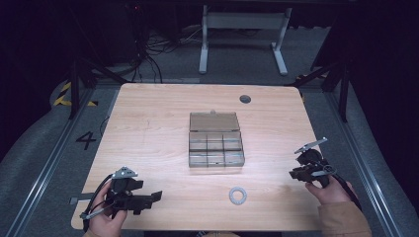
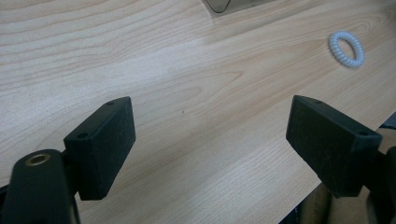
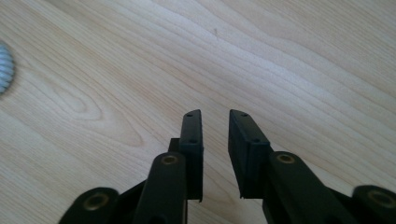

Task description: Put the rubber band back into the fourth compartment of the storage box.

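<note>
Left gripper [image 1: 157,196] sits at the near-left corner of the table [image 1: 148,113], held low by the left hand [image 1: 106,219]. Jaws stand wide apart with only bare wood between them; nothing gripped. It aims rightward along the near edge, so the left gripper view catches the hair tie [image 2: 346,48] up at its far right. My guess: parked at a ready spot, spread for a pickup it has not begun.

Middle of the table: a clear plastic organizer box [image 1: 216,151], lid [image 1: 214,121] thrown back flat toward the far side. Compartments look empty, though the glare makes that hard to confirm. Lid open likely means it is meant to receive something. Box runs slightly longer across the table than deep.

Hair tie [image 1: 238,194], pale spiral coil, lies flat on the wood in front of the box, near the front edge, between the two grippers and touching neither. Being a ring, it has no real long axis and points nowhere; its opening faces straight up. A sliver of it shows at the left edge of the right gripper view [image 3: 4,67].

Right gripper [image 1: 295,173], in the right hand [image 1: 330,190] at the near-right edge, points left toward the middle. Jaws nearly together, a narrow gap between them, holding nothing.

Far right of centre: a small dark round plug [image 1: 245,98] set in the tabletop.
</note>
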